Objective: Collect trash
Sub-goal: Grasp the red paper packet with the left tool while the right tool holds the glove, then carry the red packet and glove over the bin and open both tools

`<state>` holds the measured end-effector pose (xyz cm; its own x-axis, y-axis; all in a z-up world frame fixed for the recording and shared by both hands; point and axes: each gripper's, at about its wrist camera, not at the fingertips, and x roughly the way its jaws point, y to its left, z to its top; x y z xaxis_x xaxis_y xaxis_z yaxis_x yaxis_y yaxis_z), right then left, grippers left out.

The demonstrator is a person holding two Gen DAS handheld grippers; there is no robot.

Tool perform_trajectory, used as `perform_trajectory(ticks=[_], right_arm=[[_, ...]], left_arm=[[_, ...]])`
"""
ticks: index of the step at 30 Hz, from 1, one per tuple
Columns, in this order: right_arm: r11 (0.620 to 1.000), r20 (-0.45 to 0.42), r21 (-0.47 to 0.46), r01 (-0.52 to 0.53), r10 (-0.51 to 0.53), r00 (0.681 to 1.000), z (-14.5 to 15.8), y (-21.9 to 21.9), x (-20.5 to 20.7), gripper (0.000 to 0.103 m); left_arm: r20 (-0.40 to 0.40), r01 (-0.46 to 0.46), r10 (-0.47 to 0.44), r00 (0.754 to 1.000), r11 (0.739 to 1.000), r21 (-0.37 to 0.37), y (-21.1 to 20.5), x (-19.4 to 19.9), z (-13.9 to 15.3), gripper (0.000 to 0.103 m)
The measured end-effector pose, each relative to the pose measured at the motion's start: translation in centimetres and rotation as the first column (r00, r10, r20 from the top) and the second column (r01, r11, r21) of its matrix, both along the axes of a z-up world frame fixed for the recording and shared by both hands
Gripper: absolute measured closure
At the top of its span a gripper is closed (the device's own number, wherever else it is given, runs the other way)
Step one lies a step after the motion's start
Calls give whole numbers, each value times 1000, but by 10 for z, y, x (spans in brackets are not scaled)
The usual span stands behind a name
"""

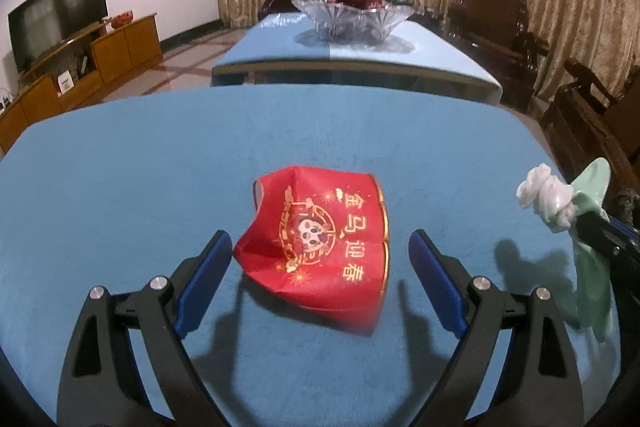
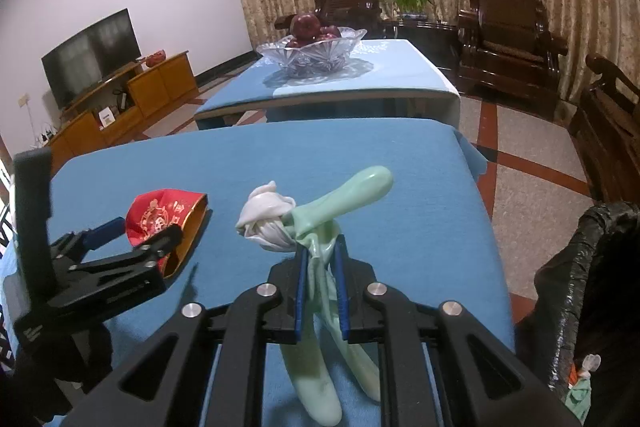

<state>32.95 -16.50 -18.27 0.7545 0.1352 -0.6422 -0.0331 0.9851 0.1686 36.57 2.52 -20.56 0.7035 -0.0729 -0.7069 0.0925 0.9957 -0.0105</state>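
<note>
1. Your left tongs (image 1: 320, 259) stand wide open, empty; the red paper cup (image 1: 320, 243) lies crushed on the tabletop (image 1: 120, 167) at twelve o'clock, between the jaws, its long axis crosswise.
2. Your right tongs (image 2: 322, 267) are clamped on a green glove (image 2: 340, 203) with white tissue (image 2: 266, 219).

Matt blue tablecloth (image 1: 160, 167), glossy red paper cup (image 1: 320, 239)

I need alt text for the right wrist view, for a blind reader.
The right gripper is shut on green and white balloon scraps above a blue table. At left, the open left gripper flanks a red paper.
</note>
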Motion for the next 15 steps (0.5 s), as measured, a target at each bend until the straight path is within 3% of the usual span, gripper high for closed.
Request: perform_trajectory(ticks=[4, 7, 15], right_arm=[[1000, -1, 4, 0, 0, 1000, -1, 0, 1, 90], [1000, -1, 2, -1, 1, 1000, 0, 1, 0, 90], [1000, 10, -14, -9, 9, 1000, 8, 4, -6, 90]], left_arm=[[-14, -3, 3, 1000, 1000, 2, -2, 6, -1, 16], [-26, 2, -2, 1000, 1000, 8, -4, 7, -2, 22], [13, 11, -11, 1000, 1000, -13, -1, -11, 9, 24]])
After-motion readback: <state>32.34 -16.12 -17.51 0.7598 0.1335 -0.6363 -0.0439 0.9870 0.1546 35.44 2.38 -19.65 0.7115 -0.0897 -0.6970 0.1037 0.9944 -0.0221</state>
